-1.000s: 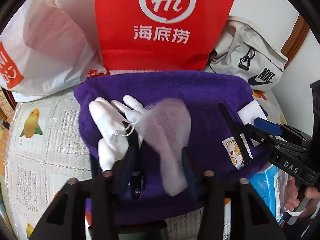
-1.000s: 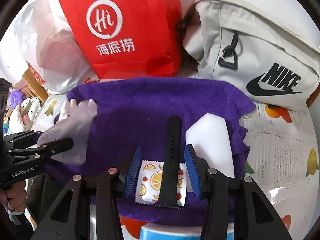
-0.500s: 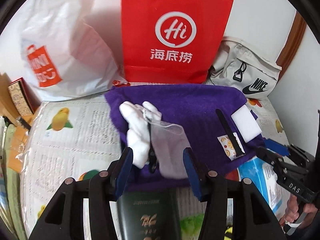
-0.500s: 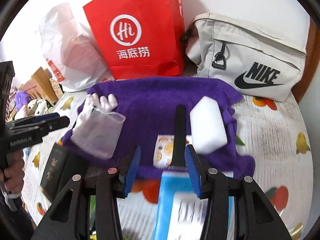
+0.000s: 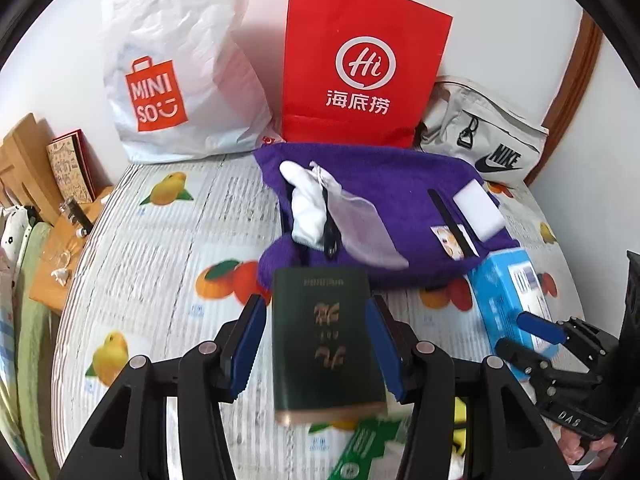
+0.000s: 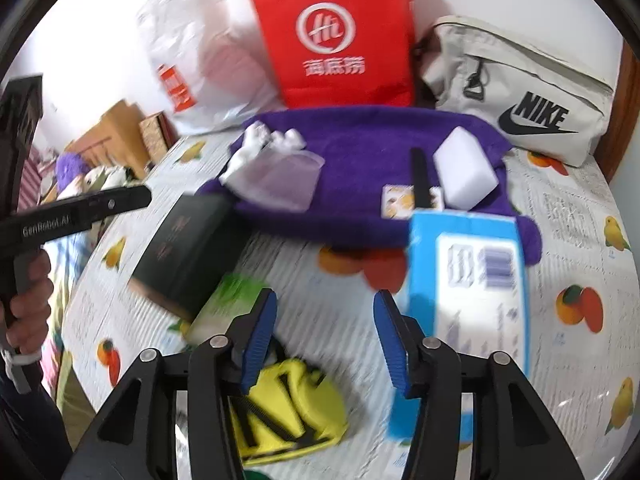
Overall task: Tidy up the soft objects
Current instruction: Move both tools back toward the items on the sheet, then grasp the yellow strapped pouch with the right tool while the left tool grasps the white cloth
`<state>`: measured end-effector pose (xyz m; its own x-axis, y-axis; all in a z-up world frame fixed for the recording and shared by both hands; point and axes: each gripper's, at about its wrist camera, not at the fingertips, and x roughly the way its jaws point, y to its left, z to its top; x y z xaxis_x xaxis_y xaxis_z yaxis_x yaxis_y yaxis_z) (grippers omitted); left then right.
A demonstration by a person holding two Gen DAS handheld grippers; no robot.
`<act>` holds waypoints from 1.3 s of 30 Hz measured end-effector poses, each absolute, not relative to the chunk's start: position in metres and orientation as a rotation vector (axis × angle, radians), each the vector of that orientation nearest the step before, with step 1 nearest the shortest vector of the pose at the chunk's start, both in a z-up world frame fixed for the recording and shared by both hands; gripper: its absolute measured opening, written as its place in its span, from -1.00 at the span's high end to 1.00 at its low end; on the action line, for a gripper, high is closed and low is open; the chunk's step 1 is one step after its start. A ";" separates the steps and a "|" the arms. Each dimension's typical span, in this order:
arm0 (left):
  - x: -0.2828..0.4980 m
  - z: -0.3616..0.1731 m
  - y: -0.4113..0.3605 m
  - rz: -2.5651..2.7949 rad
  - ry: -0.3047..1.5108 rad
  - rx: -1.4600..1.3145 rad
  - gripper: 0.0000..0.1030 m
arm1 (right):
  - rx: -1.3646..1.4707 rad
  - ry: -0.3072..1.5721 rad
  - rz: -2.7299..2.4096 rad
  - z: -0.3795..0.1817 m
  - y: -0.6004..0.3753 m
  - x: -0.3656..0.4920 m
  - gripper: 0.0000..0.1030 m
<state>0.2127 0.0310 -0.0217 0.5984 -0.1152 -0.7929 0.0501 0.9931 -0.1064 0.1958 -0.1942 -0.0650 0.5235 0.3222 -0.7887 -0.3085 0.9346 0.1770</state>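
A purple towel [image 5: 384,184] [image 6: 360,152] lies at the back of the table. On it rest a white glove [image 5: 306,208] [image 6: 252,148], a sheer mesh pouch [image 5: 360,228] [image 6: 286,184], a black strap [image 5: 450,216], a white sponge [image 5: 478,210] [image 6: 464,176] and a small fruit-print packet [image 5: 446,238]. My left gripper [image 5: 314,304] hangs open over a dark green book [image 5: 324,340], its pads clear of the cover. My right gripper [image 6: 324,300] is opening above bare tablecloth, nothing between its jaws, a yellow cap [image 6: 288,412] just below it.
A white shopping bag [image 5: 180,68], a red paper bag [image 5: 360,68] and a grey Nike bag [image 5: 484,144] stand against the wall. A blue box [image 6: 468,280] [image 5: 504,300] and a green packet [image 5: 360,452] lie near the front. The fruit-print tablecloth [image 5: 160,248] drops off at left.
Both grippers have drawn back from the purple towel toward the table's front. The items stay on the towel; the book, blue box and yellow cap have come into view.
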 end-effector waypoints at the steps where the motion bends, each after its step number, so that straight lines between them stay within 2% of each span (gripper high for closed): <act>1: 0.208 -0.022 0.032 -0.098 0.926 -0.081 0.03 | 0.008 0.946 0.384 -0.066 -0.192 0.191 0.01; 5: 0.191 -0.024 0.037 -0.104 0.926 -0.095 0.03 | 0.005 0.945 0.419 -0.072 -0.185 0.165 -0.13; 14: 0.160 -0.046 0.039 -0.122 0.957 -0.127 0.02 | -0.021 0.937 0.414 -0.094 -0.181 0.126 -0.12; 16: 0.154 -0.053 0.039 -0.124 0.970 -0.132 0.02 | -0.033 0.954 0.380 -0.102 -0.183 0.127 -0.02; 18: 0.147 -0.060 0.040 -0.129 0.978 -0.140 0.02 | -0.057 0.949 0.362 -0.107 -0.182 0.127 0.16; 25: 0.132 -0.077 0.041 -0.131 1.005 -0.145 0.02 | -0.104 0.902 0.302 -0.120 -0.179 0.133 0.25; 26: 0.130 -0.079 0.041 -0.132 1.010 -0.146 0.02 | -0.107 0.906 0.302 -0.123 -0.178 0.134 0.33; 27: 0.128 -0.081 0.040 -0.139 1.012 -0.145 0.02 | -0.114 0.901 0.293 -0.125 -0.177 0.135 0.55; 29: 0.124 -0.082 0.036 -0.165 1.005 -0.136 0.02 | -0.113 0.898 0.286 -0.124 -0.179 0.136 0.57; 32: 0.117 -0.086 0.024 -0.211 1.007 -0.116 0.02 | -0.083 0.906 0.288 -0.121 -0.184 0.130 0.73; 34: 0.112 -0.088 0.014 -0.252 1.010 -0.118 0.01 | -0.066 0.915 0.271 -0.119 -0.187 0.122 0.74; 37: 0.103 -0.094 -0.004 -0.320 1.007 -0.105 -0.13 | -0.055 0.914 0.272 -0.117 -0.190 0.107 0.74; 39: 0.097 -0.098 -0.014 -0.354 1.003 -0.086 -0.15 | -0.052 0.913 0.270 -0.117 -0.192 0.098 0.74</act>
